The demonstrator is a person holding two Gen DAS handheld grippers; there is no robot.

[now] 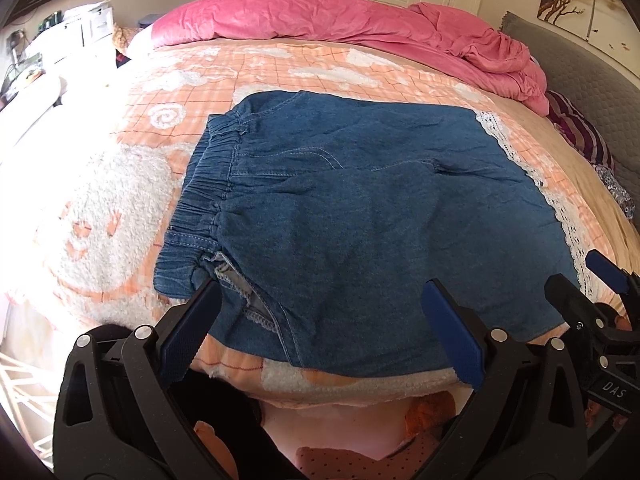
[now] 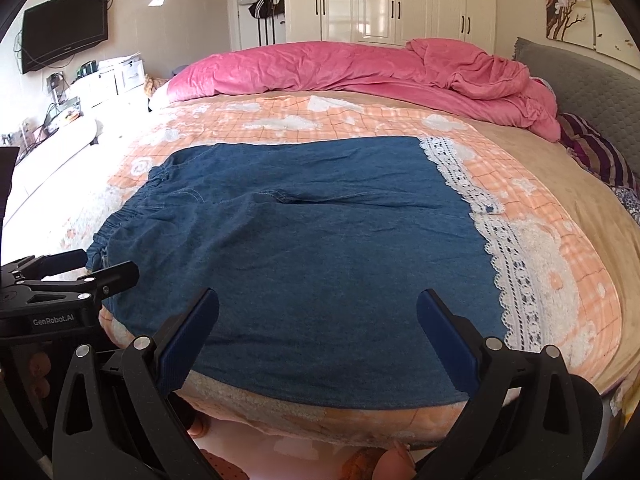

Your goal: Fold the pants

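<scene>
Blue denim pants (image 1: 360,208) (image 2: 304,240) with a white lace hem (image 2: 492,240) lie flat on the bed near its front edge. Their elastic waistband (image 1: 200,200) is at the left and the lace hem (image 1: 516,152) at the right. My left gripper (image 1: 322,292) stands open just above the near edge of the pants, close to the waistband end. My right gripper (image 2: 318,300) is open too, over the near edge toward the hem end. Neither holds any cloth. The right gripper (image 1: 580,280) shows at the right of the left wrist view, the left gripper (image 2: 104,264) at the left of the right wrist view.
An orange and white fleece blanket (image 2: 560,280) covers the bed. A crumpled pink duvet (image 2: 360,68) lies along its far side, with a grey headboard (image 2: 580,80) and striped pillow (image 2: 592,148) at the right. White wardrobes (image 2: 400,0) and a wall television (image 2: 64,28) stand behind.
</scene>
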